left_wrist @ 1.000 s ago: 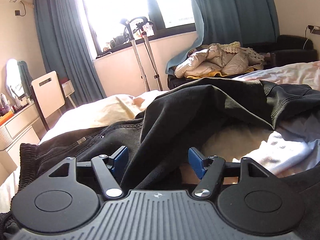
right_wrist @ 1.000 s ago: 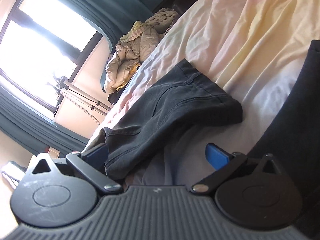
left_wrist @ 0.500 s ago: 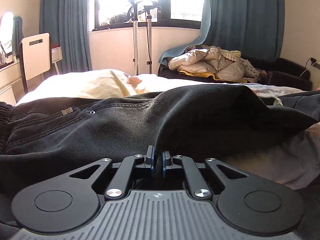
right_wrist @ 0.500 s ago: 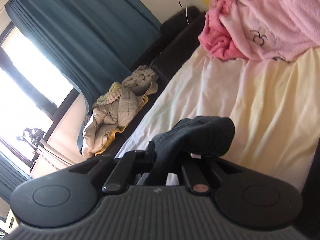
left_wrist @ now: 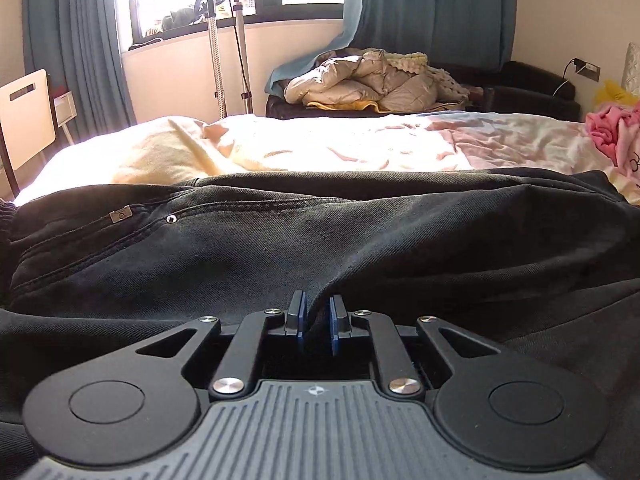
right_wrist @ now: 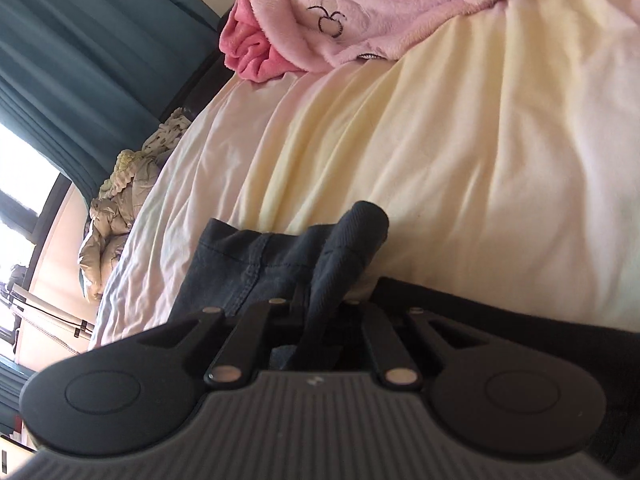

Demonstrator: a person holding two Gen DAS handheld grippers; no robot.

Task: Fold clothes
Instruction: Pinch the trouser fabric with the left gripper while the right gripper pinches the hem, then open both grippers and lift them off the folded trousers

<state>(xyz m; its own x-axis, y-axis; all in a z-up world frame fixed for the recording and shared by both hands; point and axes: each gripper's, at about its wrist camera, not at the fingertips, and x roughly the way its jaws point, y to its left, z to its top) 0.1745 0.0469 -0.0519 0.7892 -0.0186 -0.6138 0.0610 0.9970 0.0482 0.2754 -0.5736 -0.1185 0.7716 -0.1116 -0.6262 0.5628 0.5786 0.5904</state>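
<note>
— Jeans (left_wrist: 280, 248) lie across the bed (left_wrist: 360, 148), long axis running left to right ahead of the left gripper (left_wrist: 318, 320). Which end does each tool have?

— The left gripper's jaws are nearly closed on a ridge of denim near the waist. The right gripper (right_wrist: 320, 312) is pinched on a bunched leg end, hem (right_wrist: 240, 248) just beside it.

— So which arm leads the fold?

— Probably the right; its end looks free to carry toward the waist, though that tilted view hides the rest.
</note>
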